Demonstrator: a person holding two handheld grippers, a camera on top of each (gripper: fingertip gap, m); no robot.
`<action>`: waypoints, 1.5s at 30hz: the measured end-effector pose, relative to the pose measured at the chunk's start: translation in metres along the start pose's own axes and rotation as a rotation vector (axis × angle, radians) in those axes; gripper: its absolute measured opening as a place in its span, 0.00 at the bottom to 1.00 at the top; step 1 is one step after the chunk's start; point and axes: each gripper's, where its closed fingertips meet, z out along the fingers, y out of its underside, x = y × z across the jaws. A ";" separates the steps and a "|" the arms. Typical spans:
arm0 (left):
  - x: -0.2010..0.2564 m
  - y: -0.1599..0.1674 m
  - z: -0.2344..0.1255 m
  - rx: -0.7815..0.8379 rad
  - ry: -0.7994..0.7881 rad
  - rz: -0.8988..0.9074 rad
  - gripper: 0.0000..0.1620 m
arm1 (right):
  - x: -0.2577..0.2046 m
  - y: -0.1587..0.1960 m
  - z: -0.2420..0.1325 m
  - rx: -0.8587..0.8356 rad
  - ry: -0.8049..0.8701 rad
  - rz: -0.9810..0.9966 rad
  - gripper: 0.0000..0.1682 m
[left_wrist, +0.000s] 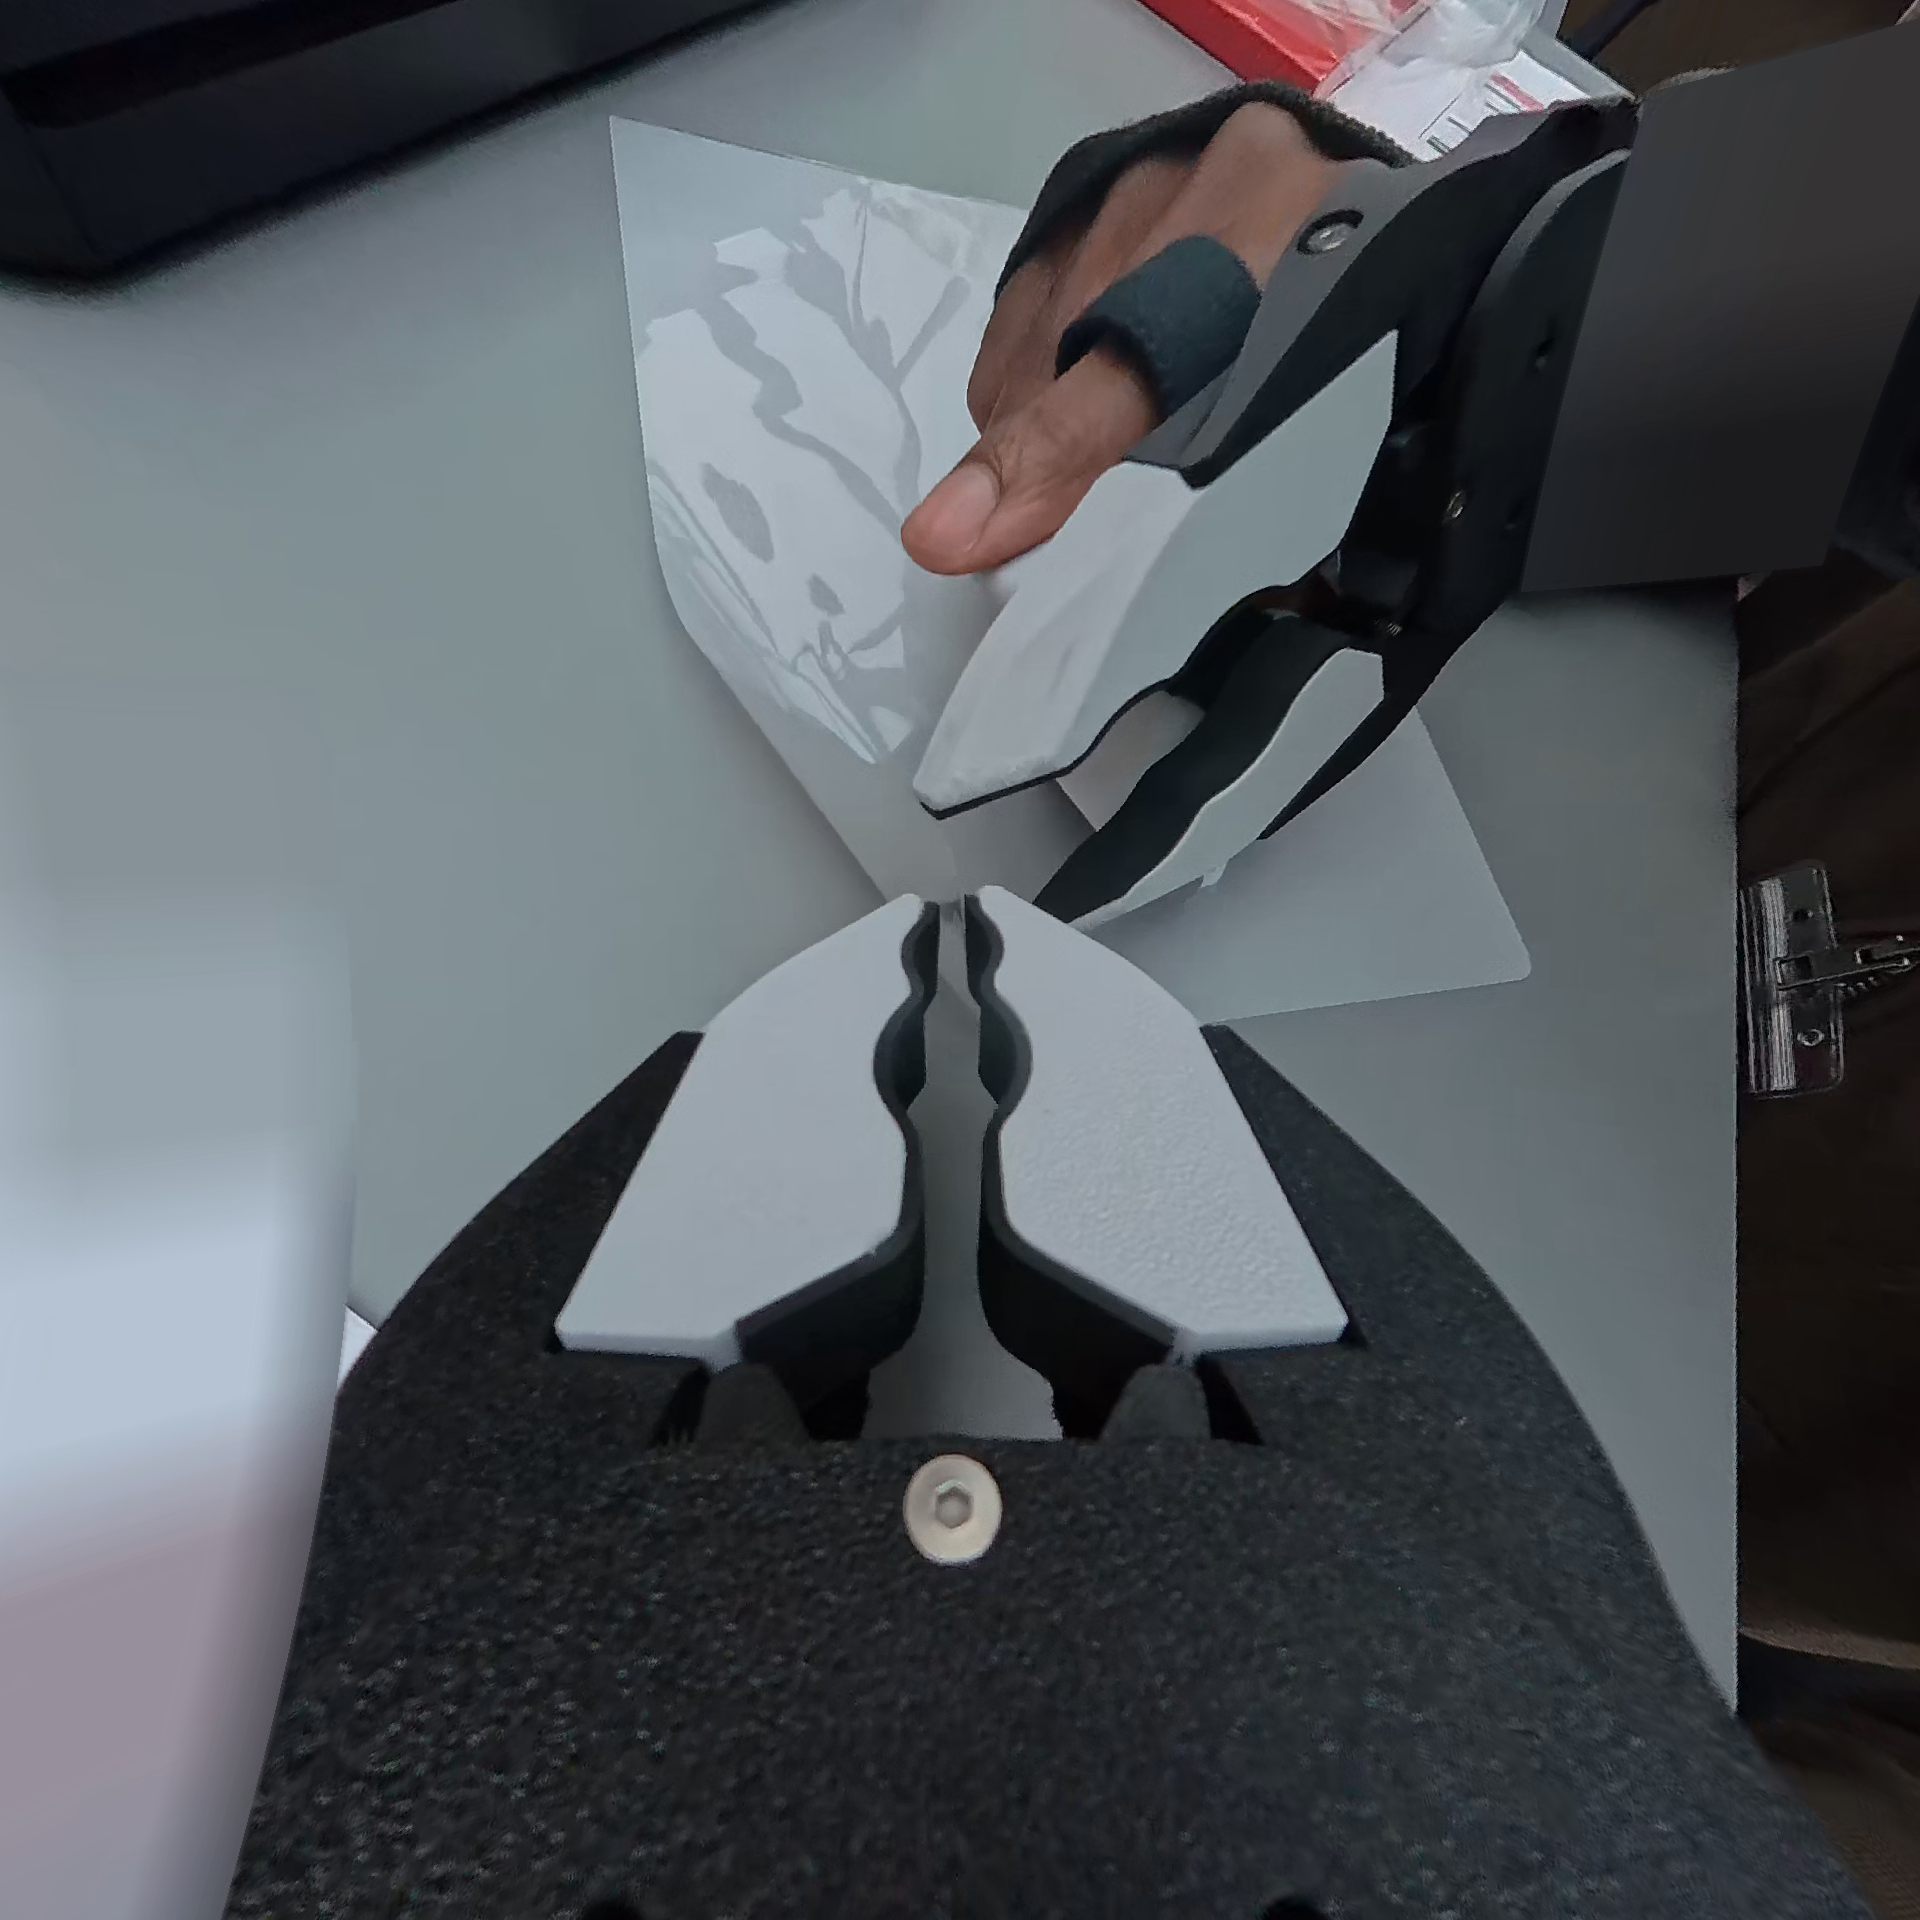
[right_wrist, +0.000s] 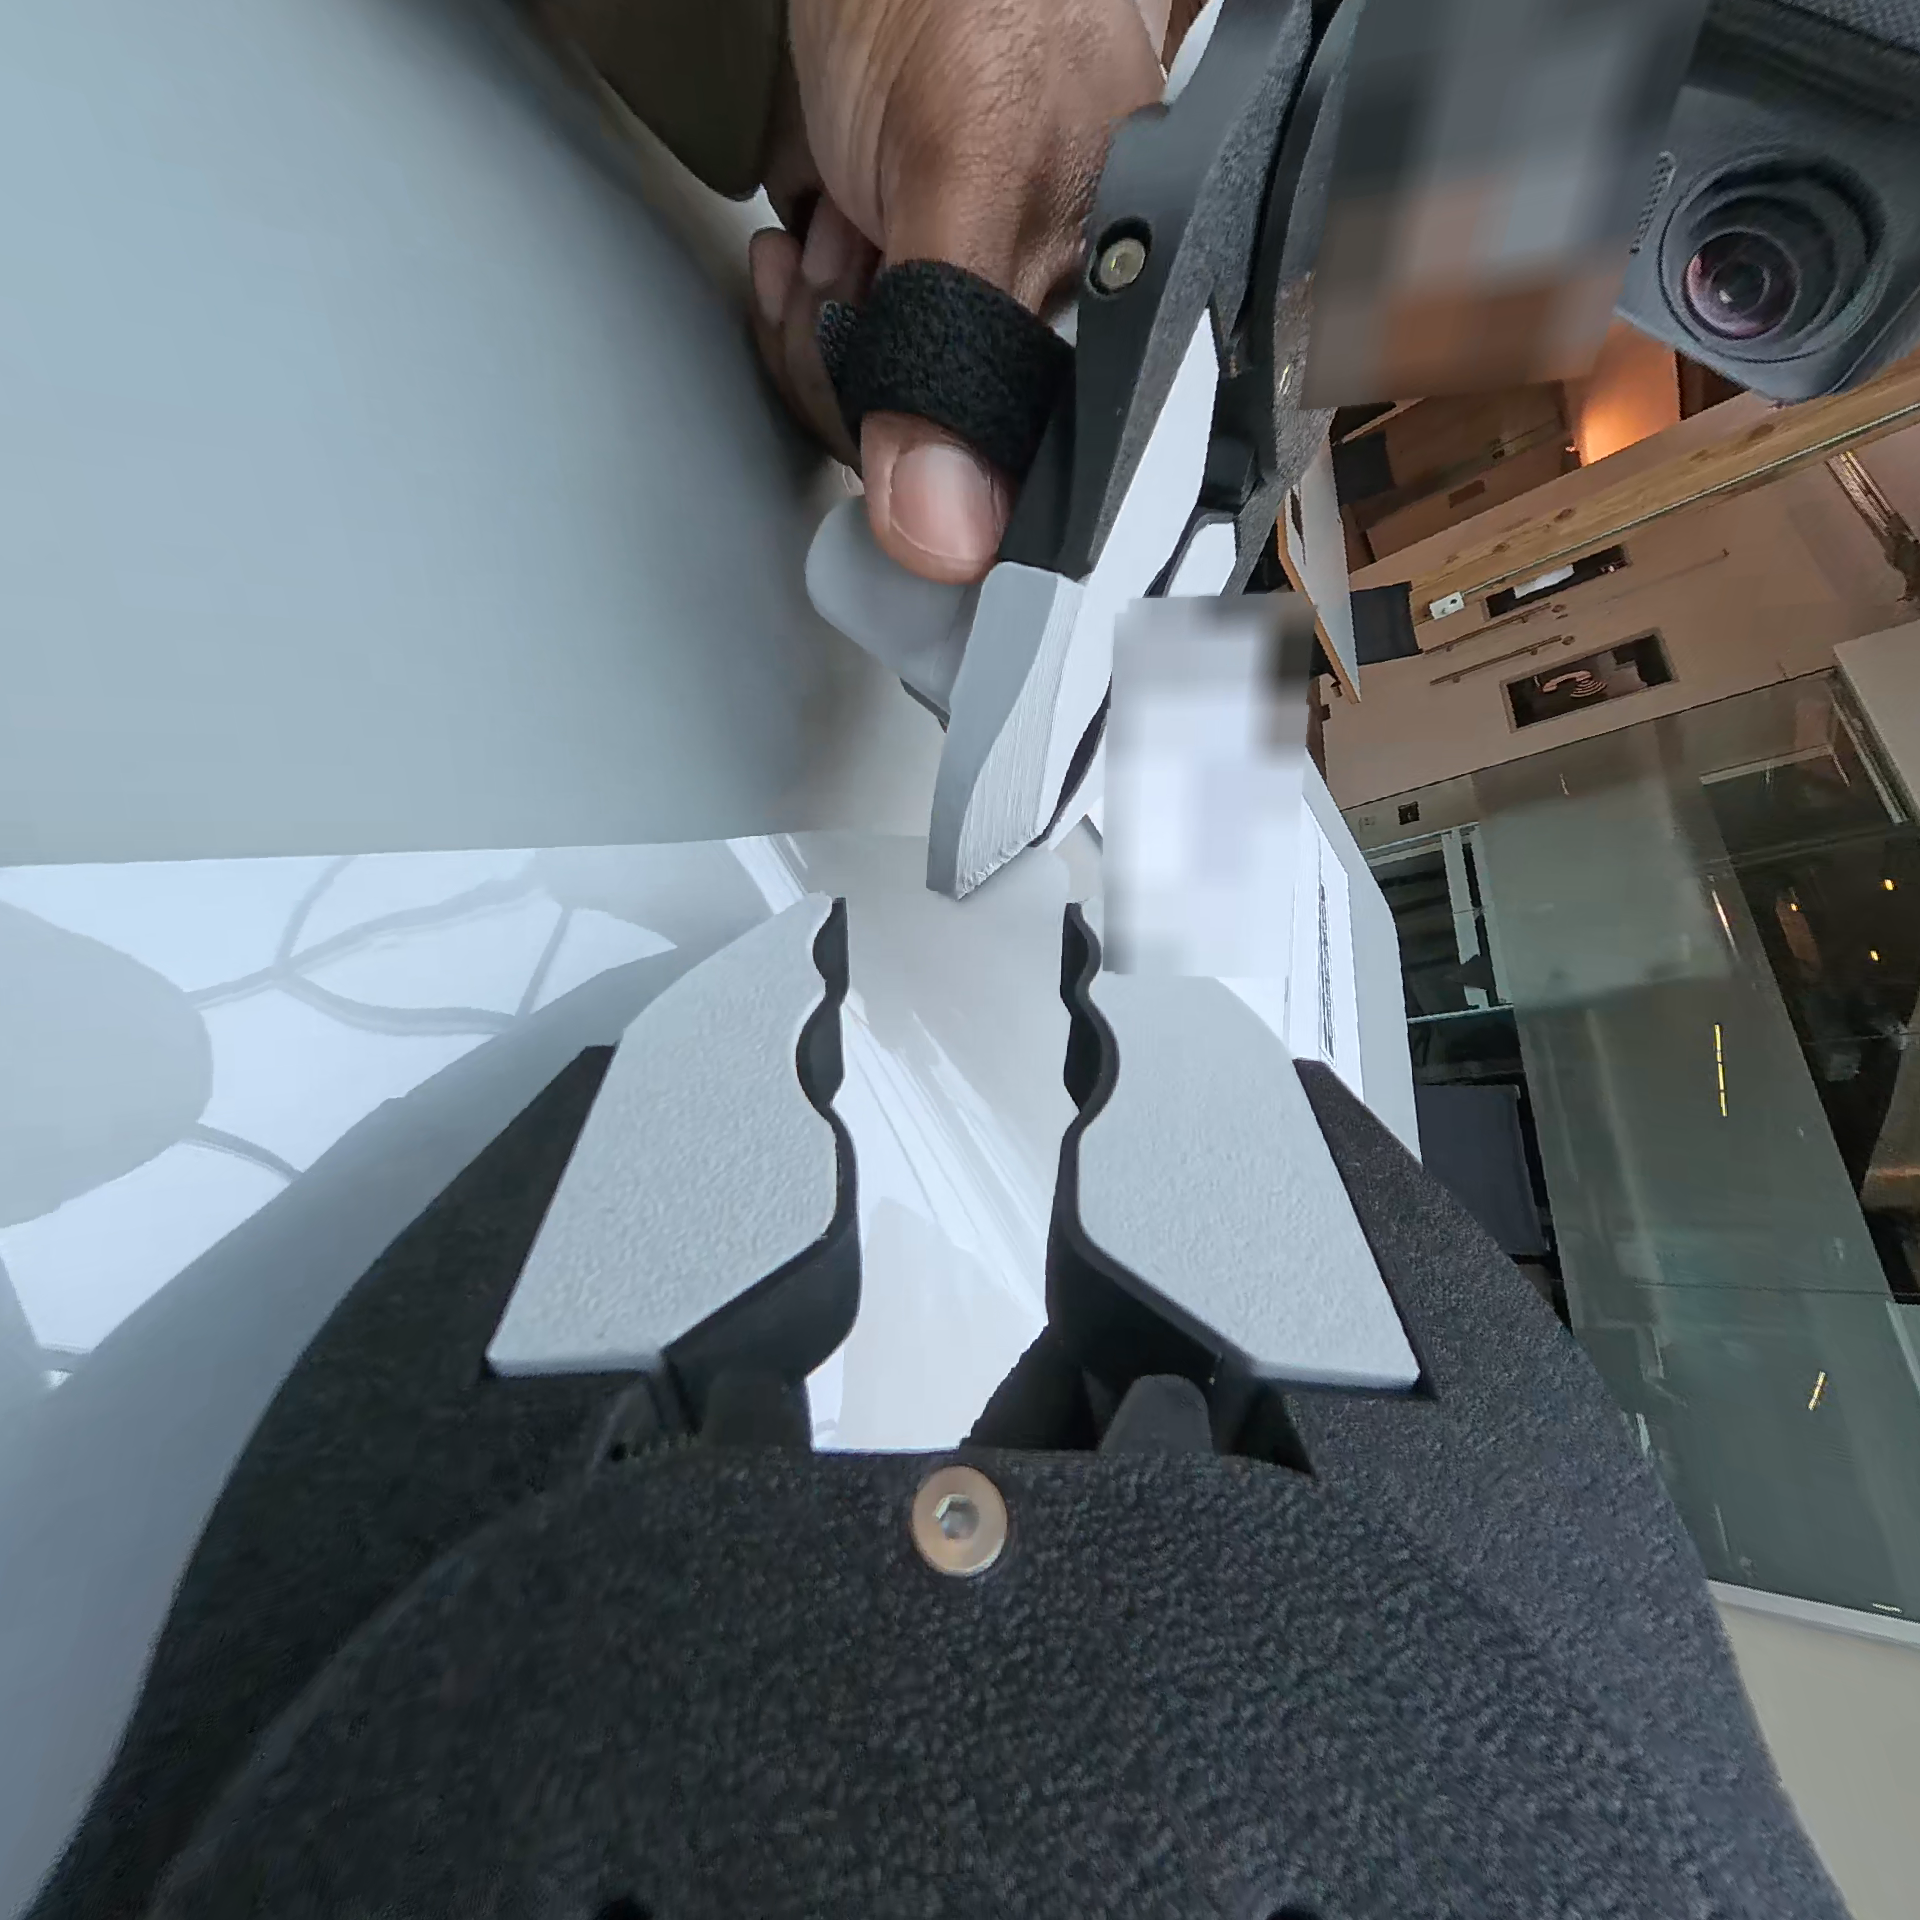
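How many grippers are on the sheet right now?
2. The left gripper is pinched shut on the sheet at its near fold. The right gripper comes in from the right, fingers open around the sheet's raised edge.

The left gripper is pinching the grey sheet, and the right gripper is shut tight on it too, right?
Not quite. The left gripper does pinch the grey sheet at its raised fold, as the left wrist view shows. But the right gripper is open: the right wrist view shows a wide gap between its fingers, with the sheet's pale surface lying in that gap.
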 end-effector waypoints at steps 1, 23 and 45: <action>0.000 0.000 0.000 0.001 -0.002 -0.001 0.03 | 0.000 0.000 0.000 -0.001 0.000 0.000 0.23; -0.002 0.005 0.000 -0.026 -0.010 -0.015 0.08 | -0.006 0.006 0.002 -0.026 -0.032 -0.005 0.21; -0.004 0.006 -0.004 -0.019 -0.021 -0.020 0.10 | 0.004 0.009 0.001 -0.060 0.022 -0.075 0.00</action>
